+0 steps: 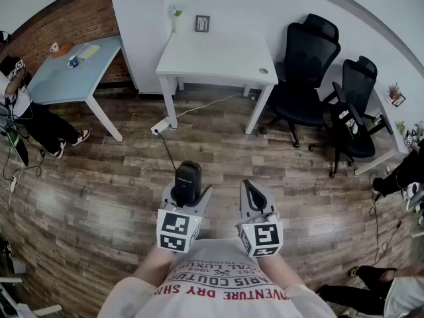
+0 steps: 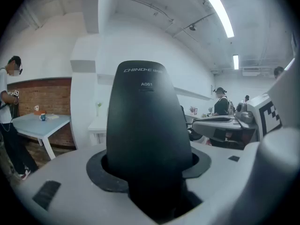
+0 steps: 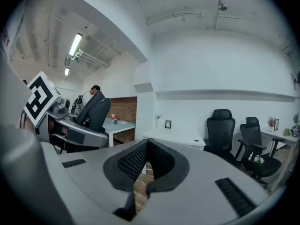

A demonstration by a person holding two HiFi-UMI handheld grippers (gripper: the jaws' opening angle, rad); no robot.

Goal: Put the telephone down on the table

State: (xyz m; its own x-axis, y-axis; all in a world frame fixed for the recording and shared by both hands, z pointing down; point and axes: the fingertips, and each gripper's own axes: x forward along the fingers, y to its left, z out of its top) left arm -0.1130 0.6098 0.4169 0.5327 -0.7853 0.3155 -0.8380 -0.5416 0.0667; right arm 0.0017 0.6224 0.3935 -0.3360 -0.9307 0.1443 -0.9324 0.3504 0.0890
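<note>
Head view: my left gripper (image 1: 187, 189) sits at the lower centre of the frame, just left of my right gripper (image 1: 254, 192), both held above the wooden floor (image 1: 99, 177). My left fingers (image 2: 101, 175) are spread wide and pinch a black telephone handset (image 1: 188, 176), which stands upright between them. In the left gripper view it fills the middle of the frame, and its grey print reads CHINO-E and A061. The handset is up in the air, well apart from the white counter (image 1: 218, 58) at the upper centre, which carries a small picture frame (image 1: 202, 23) and a small plant (image 1: 177, 13) at its far edge. My right fingers (image 3: 129, 161) are pressed together at the tips with nothing between them. Two black office chairs (image 1: 306, 65) stand right of the white counter. A light blue counter (image 1: 66, 81) is in the upper left, with a person (image 1: 20, 105) beside it.
</note>
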